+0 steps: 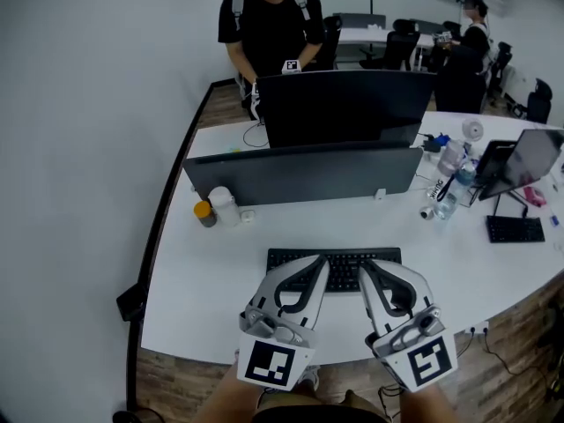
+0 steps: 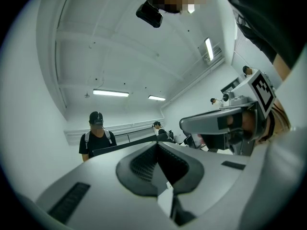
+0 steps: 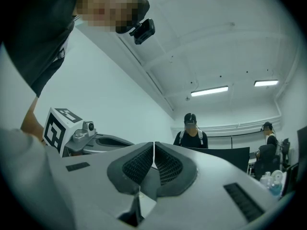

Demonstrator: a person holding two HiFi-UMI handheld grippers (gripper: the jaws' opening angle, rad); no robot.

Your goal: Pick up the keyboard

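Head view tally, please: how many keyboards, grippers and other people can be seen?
Keyboards: 2 (near keyboard, right-hand keyboard)
Grippers: 2 (left gripper, right gripper)
Other people: 2 (person in black, person at back right)
Total: 6

**Legible text in the three views: none.**
The marker cubes on the left gripper (image 1: 322, 263) and right gripper (image 1: 364, 267) carry only square black-and-white patterns, no lettering; key legends on the keyboard (image 1: 342, 271) and any print on the bottles (image 1: 449, 157) are too small to read.
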